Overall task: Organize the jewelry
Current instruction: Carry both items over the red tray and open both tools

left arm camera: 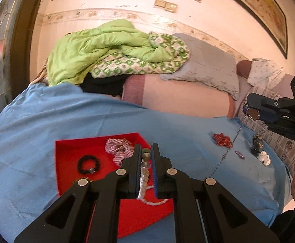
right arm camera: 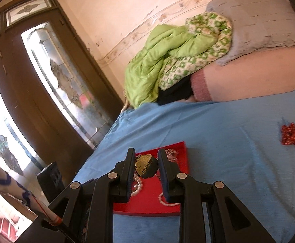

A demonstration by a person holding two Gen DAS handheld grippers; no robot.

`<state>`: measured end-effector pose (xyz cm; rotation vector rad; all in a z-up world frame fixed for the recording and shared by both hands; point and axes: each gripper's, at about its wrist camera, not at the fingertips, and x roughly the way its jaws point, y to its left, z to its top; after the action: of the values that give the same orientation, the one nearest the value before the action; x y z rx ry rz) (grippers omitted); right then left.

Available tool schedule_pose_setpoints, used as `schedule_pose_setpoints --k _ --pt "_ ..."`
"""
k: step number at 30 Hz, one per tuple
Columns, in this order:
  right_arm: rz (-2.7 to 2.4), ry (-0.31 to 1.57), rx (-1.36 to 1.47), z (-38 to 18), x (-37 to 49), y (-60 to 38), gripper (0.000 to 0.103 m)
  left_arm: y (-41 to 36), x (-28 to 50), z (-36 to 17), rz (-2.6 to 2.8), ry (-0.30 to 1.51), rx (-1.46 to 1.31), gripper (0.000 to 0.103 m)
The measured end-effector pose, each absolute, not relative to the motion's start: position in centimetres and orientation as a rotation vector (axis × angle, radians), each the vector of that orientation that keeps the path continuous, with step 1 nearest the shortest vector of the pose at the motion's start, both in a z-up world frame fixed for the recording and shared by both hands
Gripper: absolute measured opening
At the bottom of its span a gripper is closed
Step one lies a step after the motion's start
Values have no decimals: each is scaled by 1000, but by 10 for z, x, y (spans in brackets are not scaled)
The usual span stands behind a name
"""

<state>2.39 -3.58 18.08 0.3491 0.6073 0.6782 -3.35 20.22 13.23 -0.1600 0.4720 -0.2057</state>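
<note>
Pendant necklace (right arm camera: 145, 168) is clamped in right gripper (right arm camera: 146, 169), chain hung below; red tray (right arm camera: 147, 206) lies just under/ahead. Pearl strand (left arm camera: 144, 174) is pinched in left gripper (left arm camera: 146, 158).

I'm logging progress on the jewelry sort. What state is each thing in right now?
Left gripper: shut on pearl strand, over the tray.
Right gripper: shut on pendant, chain hanging.
Red tray: holds black bracelet, striped scrunchie.
Red beaded piece: loose on blue cloth.
</note>
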Motion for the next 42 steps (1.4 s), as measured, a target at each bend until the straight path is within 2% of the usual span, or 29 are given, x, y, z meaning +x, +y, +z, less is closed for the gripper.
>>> schedule_pose_setpoints --k 15,42 --pt "780 758 237 126 31 52 25 238 -13 94 -114 636 -209 9" --pt "723 994 139 32 53 70 25 242 4 65 -43 779 -200 9"
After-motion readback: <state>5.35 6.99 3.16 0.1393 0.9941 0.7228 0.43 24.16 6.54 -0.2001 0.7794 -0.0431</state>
